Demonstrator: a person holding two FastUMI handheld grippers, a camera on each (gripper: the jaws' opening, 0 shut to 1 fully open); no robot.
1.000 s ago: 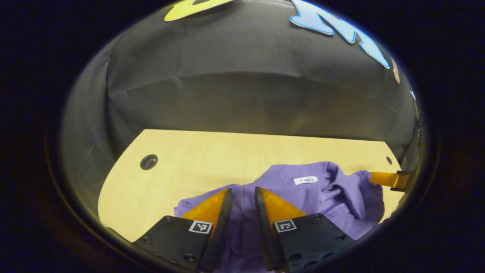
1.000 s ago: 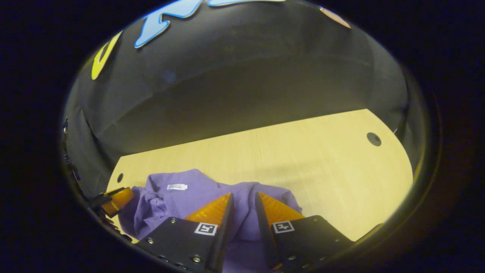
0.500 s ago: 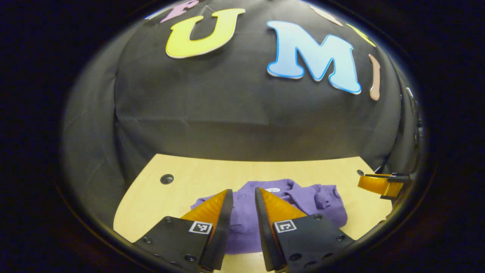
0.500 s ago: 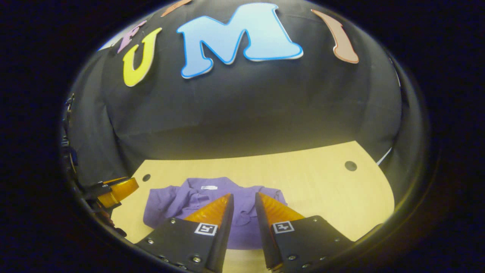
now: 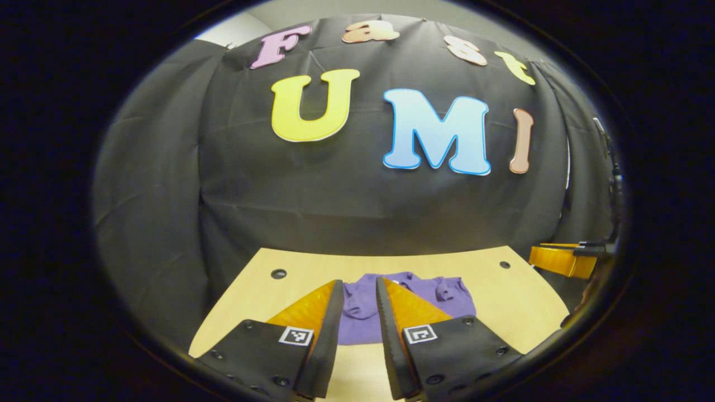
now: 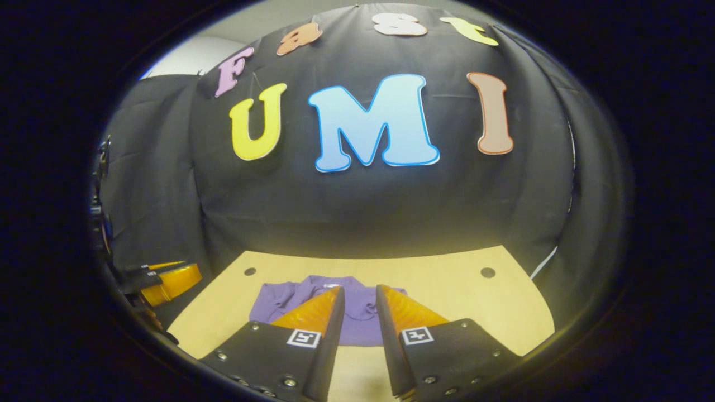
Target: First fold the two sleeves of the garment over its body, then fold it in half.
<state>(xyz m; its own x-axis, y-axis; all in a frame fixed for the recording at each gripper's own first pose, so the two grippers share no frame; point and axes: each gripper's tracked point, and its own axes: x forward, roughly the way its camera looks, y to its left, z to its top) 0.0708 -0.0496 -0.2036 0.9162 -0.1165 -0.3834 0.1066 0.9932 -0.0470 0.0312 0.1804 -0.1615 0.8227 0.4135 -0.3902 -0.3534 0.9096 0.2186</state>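
Note:
A purple garment (image 5: 447, 293) lies bunched in a folded heap on the light wooden table (image 5: 514, 290), near its far edge. My left gripper (image 5: 357, 285) is raised well back from the heap, open, with nothing between its fingers. In the right gripper view the same garment (image 6: 279, 298) sits beyond my right gripper (image 6: 358, 290), which is also open and holds nothing. Each view catches the other gripper off to the side: the right gripper (image 5: 539, 258) at the right edge, the left gripper (image 6: 190, 273) at the left edge. Both are clear of the cloth.
The table (image 6: 463, 296) has small round holes near its far corners (image 5: 278, 273) (image 6: 487, 272). Black cloth walls close in behind and at both sides. Bare tabletop lies to the left and right of the garment.
Both grippers have drawn back and up from the garment, which now looks much smaller and farther off. The gap between each gripper's fingers is unchanged. The garment stays on the table.

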